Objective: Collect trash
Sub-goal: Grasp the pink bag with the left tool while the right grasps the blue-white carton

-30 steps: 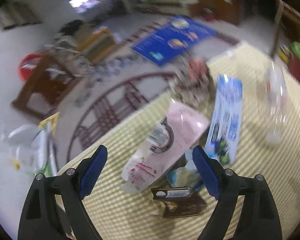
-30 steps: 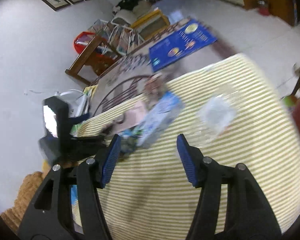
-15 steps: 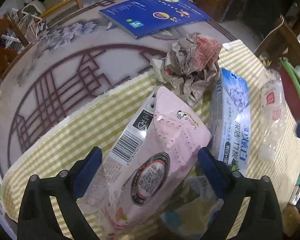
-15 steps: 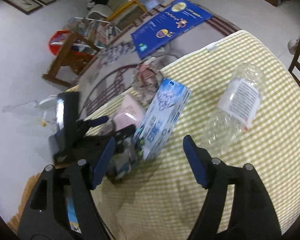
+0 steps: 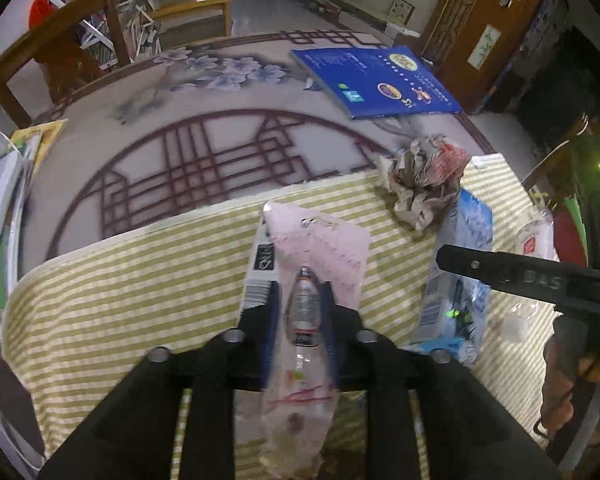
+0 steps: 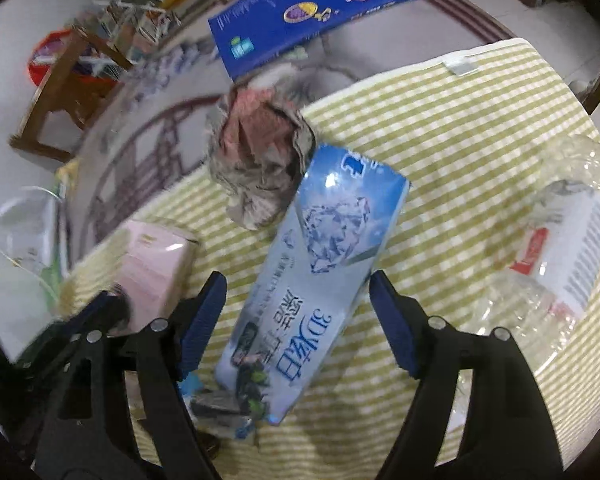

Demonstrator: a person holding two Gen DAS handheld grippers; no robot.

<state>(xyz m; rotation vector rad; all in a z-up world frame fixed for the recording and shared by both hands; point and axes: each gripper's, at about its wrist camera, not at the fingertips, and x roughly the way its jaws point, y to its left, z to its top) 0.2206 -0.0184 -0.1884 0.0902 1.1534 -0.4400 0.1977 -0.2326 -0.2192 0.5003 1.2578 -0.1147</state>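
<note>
The left gripper (image 5: 302,312) has its blue-padded fingers (image 5: 271,312) pinched in on the pink plastic pouch (image 5: 320,240), which lies lengthwise between them on the green-and-white checked cloth (image 5: 140,280); the pouch's far end sticks out past the fingertips and its near end runs back under the gripper body. The right gripper (image 6: 298,320) is spread wide and holds nothing, its fingers (image 6: 204,312) straddling the near end of the blue-and-white carton (image 6: 332,272), a gap showing on both sides. At the carton's far end, touching it, sits the crumpled paper wad (image 6: 260,152). The clear plastic bottle (image 6: 560,248) lies on the cloth to the right of the carton. Far off on the table lies a blue booklet (image 6: 312,4).
</note>
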